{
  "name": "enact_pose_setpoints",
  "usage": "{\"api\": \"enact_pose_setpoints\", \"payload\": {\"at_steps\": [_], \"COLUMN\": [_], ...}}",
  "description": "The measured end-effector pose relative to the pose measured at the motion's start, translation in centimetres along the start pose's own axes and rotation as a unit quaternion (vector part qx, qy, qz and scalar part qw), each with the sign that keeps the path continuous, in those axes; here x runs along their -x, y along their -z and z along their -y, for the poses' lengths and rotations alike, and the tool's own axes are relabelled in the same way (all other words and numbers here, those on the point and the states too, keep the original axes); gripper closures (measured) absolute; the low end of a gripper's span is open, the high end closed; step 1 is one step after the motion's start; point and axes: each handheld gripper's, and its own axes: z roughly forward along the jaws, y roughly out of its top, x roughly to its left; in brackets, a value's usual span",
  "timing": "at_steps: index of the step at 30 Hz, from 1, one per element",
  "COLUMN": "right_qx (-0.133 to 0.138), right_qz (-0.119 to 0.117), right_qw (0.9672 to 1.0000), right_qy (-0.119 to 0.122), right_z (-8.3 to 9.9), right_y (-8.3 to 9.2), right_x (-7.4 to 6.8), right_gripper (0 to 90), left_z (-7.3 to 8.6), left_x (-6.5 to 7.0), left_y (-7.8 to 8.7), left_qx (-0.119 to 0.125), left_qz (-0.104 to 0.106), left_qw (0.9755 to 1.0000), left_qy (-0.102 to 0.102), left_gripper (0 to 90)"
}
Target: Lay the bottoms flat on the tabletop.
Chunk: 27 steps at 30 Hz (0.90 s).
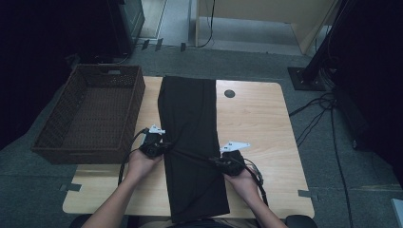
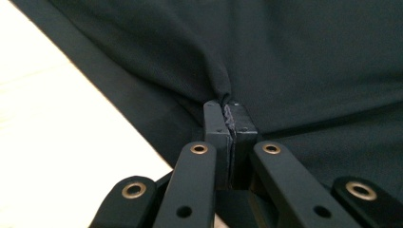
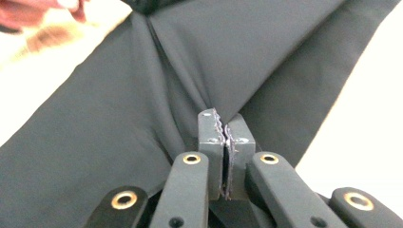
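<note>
The dark folded garment lies lengthwise along the middle of the counter, beside the wicker basket. The left hand-held gripper is clamped on a pinch of fabric at the garment's left edge. The right hand-held gripper is closed on a fabric fold at the right edge. A taut ridge of cloth runs between both grippers
</note>
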Motion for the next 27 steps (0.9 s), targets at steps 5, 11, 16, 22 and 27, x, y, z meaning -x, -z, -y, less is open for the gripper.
{"api": "enact_pose_setpoints", "payload": {"at_steps": [5, 11, 16, 22, 27], "right_qx": [0.027, 0.059, 0.036, 0.020, 0.010], "right_qz": [0.010, -0.017, -0.020, -0.003, -0.001], "right_qw": [0.9991, 0.9979, 0.9991, 0.9998, 0.9999], "right_qy": [-0.030, -0.019, -0.011, -0.004, 0.001], "right_z": [1.0, -0.4, 0.1, 2.6, 4.6], "right_y": [1.3, 0.9, -1.4, -0.8, 1.2], "right_x": [1.8, 0.6, -0.9, -2.4, -3.7], "right_gripper": [73.6, 87.1, 89.0, 86.3, 78.9], "left_z": [0.0, -0.1, 0.0, 0.1, 0.0], "left_x": [-0.1, -0.1, 0.0, 0.0, 0.0], "left_y": [-0.1, -0.1, -0.1, 0.0, 0.0], "left_qx": [0.000, 0.001, 0.003, 0.003, 0.000], "left_qz": [0.004, 0.005, 0.002, 0.002, 0.002], "left_qw": [1.0000, 1.0000, 1.0000, 1.0000, 1.0000], "left_qy": [0.007, 0.006, 0.004, 0.009, 0.010], "left_gripper": [90.0, 90.0, 90.0, 89.9, 89.5]}}
